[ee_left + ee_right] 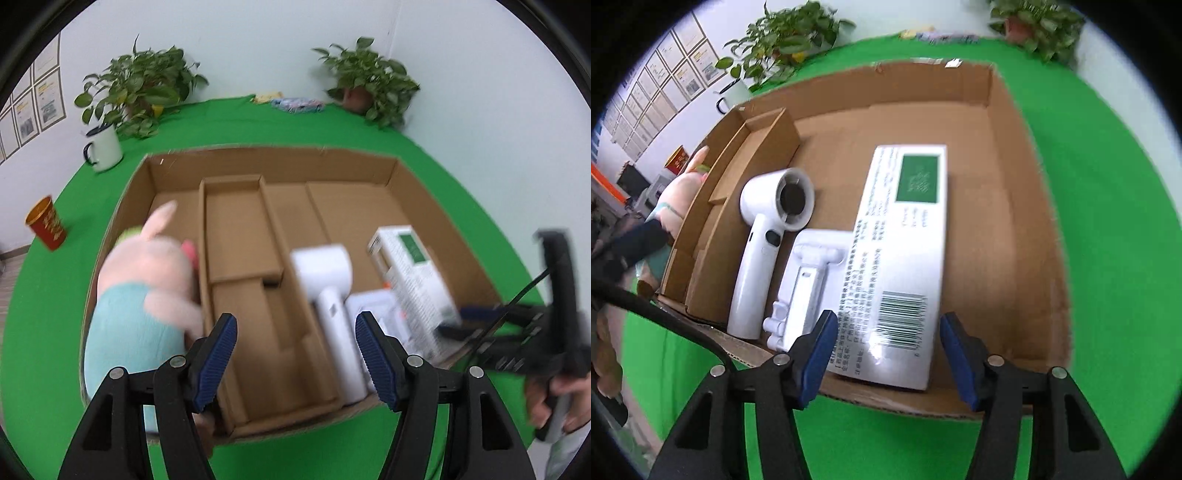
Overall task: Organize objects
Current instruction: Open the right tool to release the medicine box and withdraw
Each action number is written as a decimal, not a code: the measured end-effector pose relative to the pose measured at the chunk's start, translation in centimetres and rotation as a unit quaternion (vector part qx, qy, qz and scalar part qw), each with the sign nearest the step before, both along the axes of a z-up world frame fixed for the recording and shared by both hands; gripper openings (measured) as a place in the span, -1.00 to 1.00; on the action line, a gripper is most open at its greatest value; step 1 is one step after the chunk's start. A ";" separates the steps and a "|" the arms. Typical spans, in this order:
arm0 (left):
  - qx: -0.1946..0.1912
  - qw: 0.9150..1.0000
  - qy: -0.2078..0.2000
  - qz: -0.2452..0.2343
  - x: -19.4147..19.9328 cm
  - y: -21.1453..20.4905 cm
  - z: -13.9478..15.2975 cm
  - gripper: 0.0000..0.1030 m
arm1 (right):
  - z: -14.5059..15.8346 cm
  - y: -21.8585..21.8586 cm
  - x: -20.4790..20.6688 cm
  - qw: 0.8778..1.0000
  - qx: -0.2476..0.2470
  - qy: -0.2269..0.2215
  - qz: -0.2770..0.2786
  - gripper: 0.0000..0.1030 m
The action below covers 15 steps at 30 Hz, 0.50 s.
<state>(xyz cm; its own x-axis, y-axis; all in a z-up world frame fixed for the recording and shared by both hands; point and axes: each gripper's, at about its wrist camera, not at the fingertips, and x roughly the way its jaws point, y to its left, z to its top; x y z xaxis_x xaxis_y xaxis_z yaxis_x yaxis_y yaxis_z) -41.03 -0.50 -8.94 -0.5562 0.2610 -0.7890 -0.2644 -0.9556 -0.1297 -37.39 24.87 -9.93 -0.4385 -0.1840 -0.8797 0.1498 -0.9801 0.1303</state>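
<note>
The plush pig (144, 295) is motion-blurred, its lower body hidden behind the left claw (295, 358).

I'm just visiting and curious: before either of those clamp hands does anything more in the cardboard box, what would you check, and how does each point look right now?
1. Left gripper empty: ok, jaws apart with nothing between them.
2. Right gripper empty: ok, jaws apart, at the near end of the white carton without closing on it.
3. White carton inside the cardboard box: ok, lying flat, barcode end nearest.
4. Hair dryer and white plastic tray in the box: ok, side by side left of the carton.
5. Pig plush settled in the left compartment: cannot tell, it is blurred.
6. Grippers apart from each other: ok, the right one is off to the side in the left view.
</note>
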 end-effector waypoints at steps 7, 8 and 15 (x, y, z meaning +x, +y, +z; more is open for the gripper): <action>-0.049 0.999 -0.002 -0.009 2.5 0.6 -3.8 0.26 | 2.1 -0.9 5.7 0.987 0.016 0.158 -0.022 0.62; -0.061 0.998 0.002 -0.012 2.8 0.9 -4.1 0.26 | 1.9 -1.2 6.4 0.984 0.021 0.172 -0.028 0.62; -0.045 0.999 0.006 0.006 4.0 1.2 -3.8 0.26 | 1.3 -2.5 9.0 0.971 0.021 0.234 -0.048 0.62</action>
<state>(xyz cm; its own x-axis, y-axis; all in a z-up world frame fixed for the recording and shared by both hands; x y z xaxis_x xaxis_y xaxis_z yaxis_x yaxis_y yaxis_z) -36.98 0.69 -12.78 -0.5683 0.1829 -0.8022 -0.2547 -0.9662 -0.0398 -28.42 22.35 -8.64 -0.8048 -0.0914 -0.5865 0.0916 -0.9954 0.0295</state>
